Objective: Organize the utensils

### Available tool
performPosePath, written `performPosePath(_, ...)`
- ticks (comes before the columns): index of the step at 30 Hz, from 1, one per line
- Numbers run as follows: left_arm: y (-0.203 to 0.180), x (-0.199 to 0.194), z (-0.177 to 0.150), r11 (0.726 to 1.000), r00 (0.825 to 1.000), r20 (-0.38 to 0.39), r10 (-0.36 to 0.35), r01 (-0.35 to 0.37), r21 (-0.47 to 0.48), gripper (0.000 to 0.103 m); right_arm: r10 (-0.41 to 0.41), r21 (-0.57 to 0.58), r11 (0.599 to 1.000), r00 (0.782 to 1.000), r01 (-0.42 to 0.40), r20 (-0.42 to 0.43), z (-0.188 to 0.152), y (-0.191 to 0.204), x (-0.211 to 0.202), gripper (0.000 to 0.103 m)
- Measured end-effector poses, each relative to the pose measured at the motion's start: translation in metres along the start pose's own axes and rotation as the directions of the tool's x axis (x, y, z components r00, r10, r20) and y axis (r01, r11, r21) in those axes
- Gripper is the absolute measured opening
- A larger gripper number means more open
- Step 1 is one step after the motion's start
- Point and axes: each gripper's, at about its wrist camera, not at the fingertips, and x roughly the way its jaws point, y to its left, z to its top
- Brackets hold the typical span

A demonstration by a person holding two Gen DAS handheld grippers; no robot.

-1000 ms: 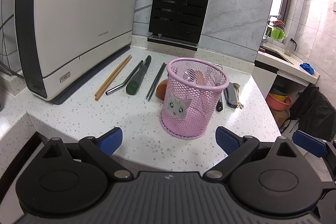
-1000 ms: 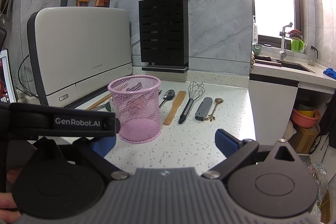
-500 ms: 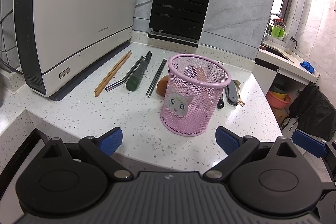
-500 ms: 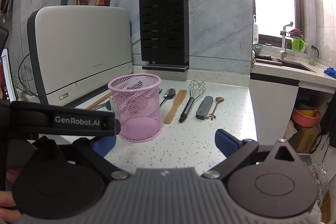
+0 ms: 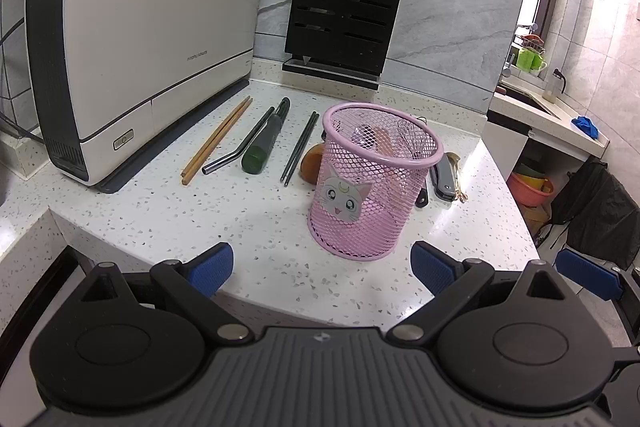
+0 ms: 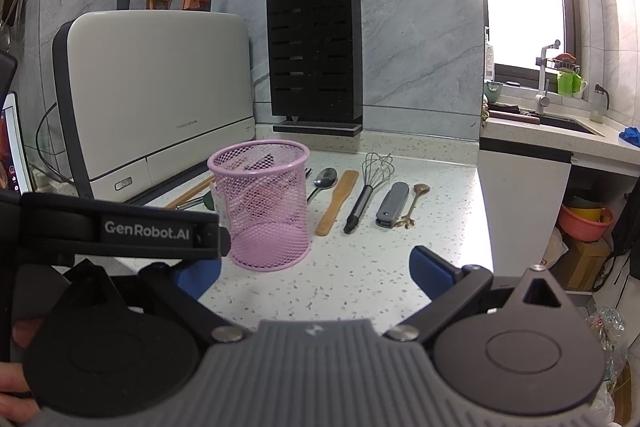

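Left gripper [image 5: 322,267]: your jaws stand wide apart and hold nothing, low over the near edge of the desk [image 5: 160,211].
Right gripper [image 6: 316,269]: your jaws are spread wide here too, with nothing between them.
Pink mesh holder [image 5: 374,183]: upright on the desk just ahead of your left jaws, cat face toward you; ahead and left of your right jaws.
Left of the holder: wooden chopsticks [image 5: 218,141], a bent metal straw [image 5: 236,149], a green-handled tool [image 5: 266,141] and dark chopsticks [image 5: 301,147], side by side, ahead-left of your left jaws.
Right of the holder: spoon [image 6: 323,181], wooden spatula [image 6: 338,201], whisk [image 6: 368,187], grey folded tool [image 6: 392,205] and a small gold spoon [image 6: 414,205], in a row ahead of your right jaws.
Behind them: a black knife block [image 6: 316,61] at the wall.
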Motion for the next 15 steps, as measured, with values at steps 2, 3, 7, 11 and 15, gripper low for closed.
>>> performPosePath(2,0.001,0.001,0.0,1.0,1.0,0.0,0.001,-0.001,-0.003,0.103,0.001,-0.002,1.0,1.0,-0.001,0.0,0.0,0.001,0.001,0.099)
performPosePath(3,0.002,0.001,0.0,1.0,1.0,-0.001,0.001,-0.001,-0.005,0.103,0.002,-0.004,1.0,1.0,-0.002,0.0,0.0,0.001,0.001,0.099)
performPosePath(7,0.005,0.004,0.0,1.0,1.0,-0.01,0.001,-0.001,-0.011,0.103,0.012,-0.004,1.0,1.0,-0.012,0.002,-0.002,0.001,0.004,0.099)
performPosePath(11,0.008,0.006,0.001,1.0,1.0,-0.011,-0.008,0.008,-0.02,0.103,0.041,0.011,0.999,0.999,-0.042,0.024,-0.004,-0.003,0.005,0.099)
performPosePath(15,0.012,0.006,0.007,1.0,1.0,0.008,-0.021,0.021,-0.017,0.103,0.075,-0.017,0.997,0.994,-0.074,0.081,-0.003,-0.007,0.003,0.099)
